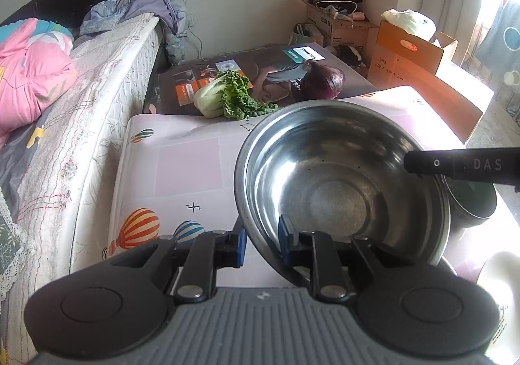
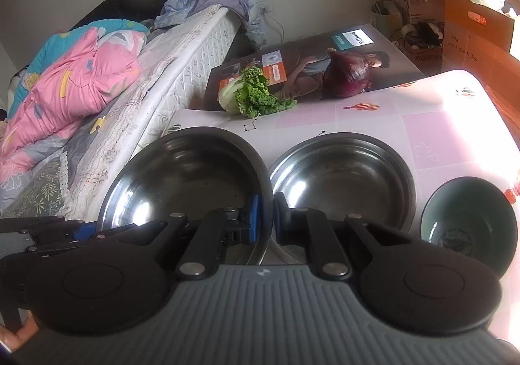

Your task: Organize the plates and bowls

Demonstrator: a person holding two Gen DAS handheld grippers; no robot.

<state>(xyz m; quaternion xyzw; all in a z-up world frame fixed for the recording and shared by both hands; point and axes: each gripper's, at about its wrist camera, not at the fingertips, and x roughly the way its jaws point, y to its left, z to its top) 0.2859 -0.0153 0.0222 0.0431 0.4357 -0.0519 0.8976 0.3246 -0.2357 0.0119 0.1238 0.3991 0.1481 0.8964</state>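
Note:
A large steel bowl (image 1: 338,176) hangs above the table, held by both grippers. My left gripper (image 1: 263,240) is shut on its near-left rim, one blue pad outside the wall and one inside. In the right wrist view the same bowl (image 2: 191,176) is on the left, and my right gripper (image 2: 266,215) is shut on its right rim. One right-gripper finger (image 1: 455,166) reaches over the rim in the left wrist view. A second steel bowl (image 2: 344,176) sits on the table beside it. A dark green bowl (image 2: 468,222) stands further right.
The table (image 2: 455,124) has a pink cloth with balloon prints. A leafy green vegetable (image 2: 250,95) and a red onion (image 2: 349,75) lie on a printed box (image 2: 302,53) at the back. A bed (image 2: 97,79) runs along the left. Cardboard boxes (image 2: 471,27) stand at the back right.

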